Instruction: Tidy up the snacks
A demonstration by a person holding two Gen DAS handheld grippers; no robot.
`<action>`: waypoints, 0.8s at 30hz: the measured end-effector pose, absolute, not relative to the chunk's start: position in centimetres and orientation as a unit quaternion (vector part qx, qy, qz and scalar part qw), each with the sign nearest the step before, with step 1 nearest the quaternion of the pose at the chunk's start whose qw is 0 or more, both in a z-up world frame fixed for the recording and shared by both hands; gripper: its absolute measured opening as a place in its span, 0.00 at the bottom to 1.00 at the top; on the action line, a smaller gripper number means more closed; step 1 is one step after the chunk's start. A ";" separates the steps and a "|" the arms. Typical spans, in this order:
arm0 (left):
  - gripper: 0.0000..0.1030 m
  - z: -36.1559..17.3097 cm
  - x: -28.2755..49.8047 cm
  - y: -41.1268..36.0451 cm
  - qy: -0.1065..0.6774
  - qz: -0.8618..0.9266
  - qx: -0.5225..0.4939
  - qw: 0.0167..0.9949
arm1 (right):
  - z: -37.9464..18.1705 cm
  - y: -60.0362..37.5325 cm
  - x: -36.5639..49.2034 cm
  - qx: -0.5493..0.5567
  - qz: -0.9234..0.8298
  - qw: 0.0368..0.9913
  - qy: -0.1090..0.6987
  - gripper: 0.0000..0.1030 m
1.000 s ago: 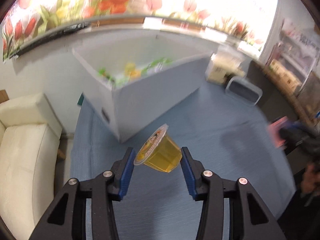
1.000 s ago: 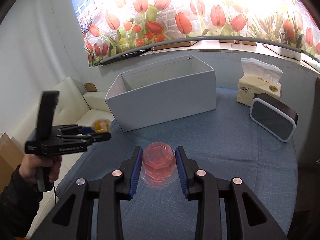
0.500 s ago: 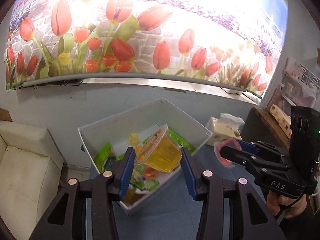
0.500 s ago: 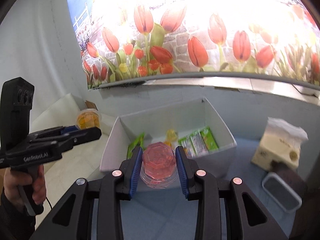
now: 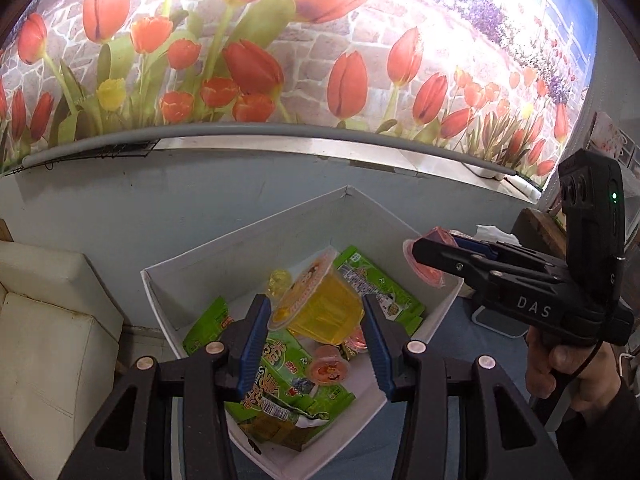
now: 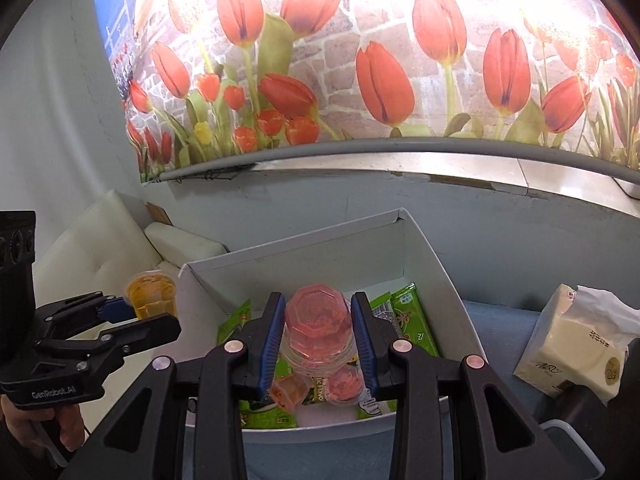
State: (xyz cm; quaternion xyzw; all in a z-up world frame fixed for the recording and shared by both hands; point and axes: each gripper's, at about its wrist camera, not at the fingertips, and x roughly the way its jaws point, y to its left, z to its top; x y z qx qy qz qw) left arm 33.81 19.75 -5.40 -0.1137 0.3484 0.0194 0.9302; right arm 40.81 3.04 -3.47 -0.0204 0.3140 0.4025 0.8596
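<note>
Left wrist view: I see the yellow jelly cup [image 5: 320, 304] tilted and clamped in my left gripper [image 5: 316, 334], above the white box [image 5: 224, 256] of green snack packets [image 5: 288, 384]. My right gripper [image 6: 319, 338] pinches the pink jelly cup [image 6: 318, 326] over the same box, beside a tissue pack [image 6: 576, 344].

Blue table [image 6: 500, 320] w/ white box [image 6: 440, 280], tissue pack [image 6: 576, 340].
</note>
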 end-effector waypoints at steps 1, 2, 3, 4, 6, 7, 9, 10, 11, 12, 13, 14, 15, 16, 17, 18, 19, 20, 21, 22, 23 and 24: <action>0.60 -5.7 34.1 19.9 0.355 0.022 -0.116 0.928 | -3.7 3.3 41.1 -0.022 0.402 0.859 0.317 0.37; 0.71 -5.9 34.3 20.0 0.361 0.020 -0.119 0.925 | -3.9 3.5 41.4 -0.024 0.401 0.857 0.323 0.54; 1.00 -6.1 34.3 20.3 0.362 0.019 -0.127 0.923 | -4.0 3.7 41.7 -0.024 0.396 0.857 0.328 0.72; 1.00 -6.3 34.1 20.4 0.355 0.018 -0.130 0.926 | -4.1 3.7 42.0 -0.020 0.390 0.859 0.331 1.00; 1.00 -6.3 33.8 20.5 0.349 0.026 -0.121 0.929 | -4.0 3.4 42.3 -0.007 0.389 0.861 0.326 1.00; 1.00 -6.4 33.8 20.6 0.351 0.027 -0.118 0.928 | -4.1 3.2 42.5 0.001 0.392 0.859 0.331 1.00; 1.00 -6.5 33.7 20.7 0.354 0.027 -0.117 0.928 | -4.1 2.9 42.6 0.006 0.387 0.860 0.333 1.00; 1.00 -6.5 33.7 20.7 0.356 0.038 -0.112 0.927 | -4.0 2.8 42.4 0.004 0.386 0.862 0.330 1.00; 1.00 -6.4 33.6 20.7 0.356 0.048 -0.107 0.927 | -3.9 2.7 42.2 0.001 0.385 0.863 0.327 1.00; 1.00 -6.3 33.4 20.7 0.352 0.054 -0.104 0.929 | -3.8 2.7 41.9 -0.003 0.382 0.866 0.322 1.00; 1.00 -6.0 33.0 20.6 0.342 0.060 -0.096 0.933 | -3.5 2.6 41.6 -0.007 0.373 0.873 0.314 1.00; 1.00 -5.7 32.7 20.4 0.332 0.068 -0.088 0.937 | -3.1 2.4 41.1 -0.016 0.361 0.882 0.302 1.00; 1.00 -5.4 32.4 20.2 0.323 0.079 -0.078 0.940 | -2.8 2.3 40.7 -0.021 0.351 0.890 0.291 1.00; 1.00 -5.1 32.0 19.9 0.316 0.094 -0.067 0.942 | -2.4 2.1 40.3 -0.023 0.344 0.895 0.283 1.00; 1.00 -4.7 31.6 19.4 0.310 0.111 -0.052 0.943 | -2.0 1.7 39.5 -0.025 0.336 0.901 0.274 1.00; 1.00 -4.2 31.0 18.9 0.300 0.123 -0.038 0.945 | -1.5 1.3 38.8 -0.026 0.330 0.907 0.262 1.00; 1.00 -3.6 30.2 18.5 0.286 0.127 -0.031 0.949 | -1.1 0.8 37.9 -0.028 0.323 0.913 0.249 1.00; 1.00 -2.8 29.2 18.0 0.268 0.126 -0.026 0.955 | -0.6 0.3 36.8 -0.035 0.313 0.919 0.238 1.00; 1.00 -2.0 28.0 17.5 0.251 0.124 -0.023 0.960 | -0.3 -0.2 36.0 -0.038 0.306 0.924 0.226 1.00; 1.00 -1.1 26.5 16.9 0.229 0.124 -0.025 0.965 | 0.1 -0.9 34.7 -0.042 0.296 0.930 0.211 1.00; 1.00 -0.3 25.4 16.4 0.213 0.124 -0.027 0.969 | 0.6 -1.5 33.2 -0.046 0.283 0.937 0.198 1.00; 1.00 0.6 24.1 15.7 0.197 0.123 -0.027 0.972 | 0.9 -2.2 32.0 -0.042 0.277 0.942 0.187 1.00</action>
